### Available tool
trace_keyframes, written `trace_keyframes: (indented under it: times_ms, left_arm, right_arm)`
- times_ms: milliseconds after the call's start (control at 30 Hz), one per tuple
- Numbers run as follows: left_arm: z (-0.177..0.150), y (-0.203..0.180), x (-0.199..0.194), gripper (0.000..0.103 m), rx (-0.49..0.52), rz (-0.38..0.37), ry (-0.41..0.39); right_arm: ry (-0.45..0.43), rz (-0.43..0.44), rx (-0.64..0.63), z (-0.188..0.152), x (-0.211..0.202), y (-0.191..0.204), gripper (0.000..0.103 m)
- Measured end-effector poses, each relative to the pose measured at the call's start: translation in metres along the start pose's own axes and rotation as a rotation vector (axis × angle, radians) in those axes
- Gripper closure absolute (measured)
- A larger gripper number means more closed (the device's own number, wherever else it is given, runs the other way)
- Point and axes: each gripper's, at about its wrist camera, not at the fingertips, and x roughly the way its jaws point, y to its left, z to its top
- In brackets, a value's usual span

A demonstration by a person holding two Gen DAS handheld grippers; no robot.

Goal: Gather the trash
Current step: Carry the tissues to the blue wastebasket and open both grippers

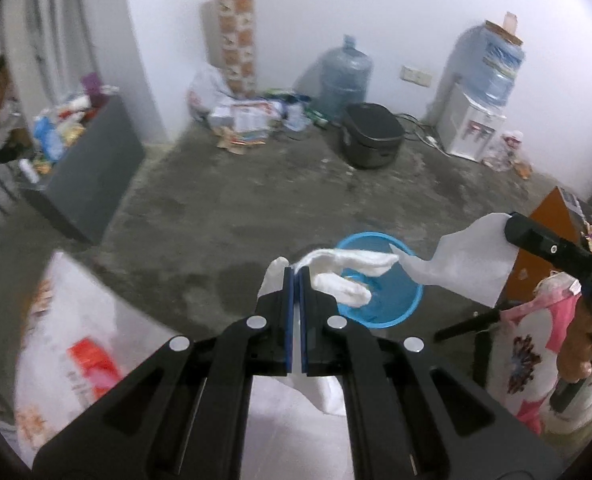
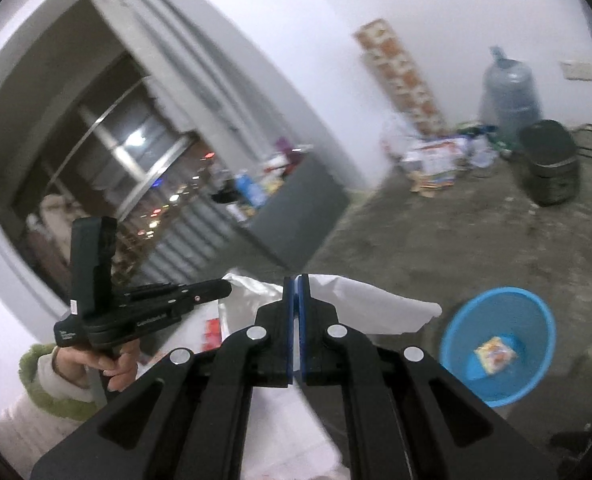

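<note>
We are carrying crumpled tissue point(image 1: 344, 276) in the clamped left gripper point(image 1: 296, 276) and a paper sheet point(image 2: 372, 304) in the clamped right gripper point(image 2: 296, 284), nearing the blue basin point(image 2: 500, 344); next, centering and releasing.

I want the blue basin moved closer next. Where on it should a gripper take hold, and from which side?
Grip the blue basin by its thin upright rim, coming down from above with one finger inside and one outside. It sits open-side up on the floor, and its round, wide body looks too broad to span. Both grippers are busy: left gripper and right gripper each pinch white tissue.
</note>
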Motion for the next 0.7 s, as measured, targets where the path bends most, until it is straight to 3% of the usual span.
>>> trace_keyframes:
  times_ms: [367,600,667,700]
  left_arm:
    - [0.016,-0.077,0.16,0.102,-0.027,-0.157,0.173]
    - [0.011,-0.101,0.239,0.102,-0.055,-0.225,0.255]
    - [0.007,-0.105,0.257,0.1,-0.06,-0.238,0.278]
    - [0.003,-0.108,0.267,0.093,-0.066,-0.245,0.293]
  right_arm:
    - [0.067,-0.251,0.187,-0.002,0.044,-0.134,0.101]
    - [0.105,-0.322,0.317,-0.019,0.074,-0.201,0.1]
    - [0.123,-0.33,0.35,-0.025,0.083,-0.216,0.1]
    - [0.137,-0.338,0.366,-0.028,0.089,-0.225,0.1]
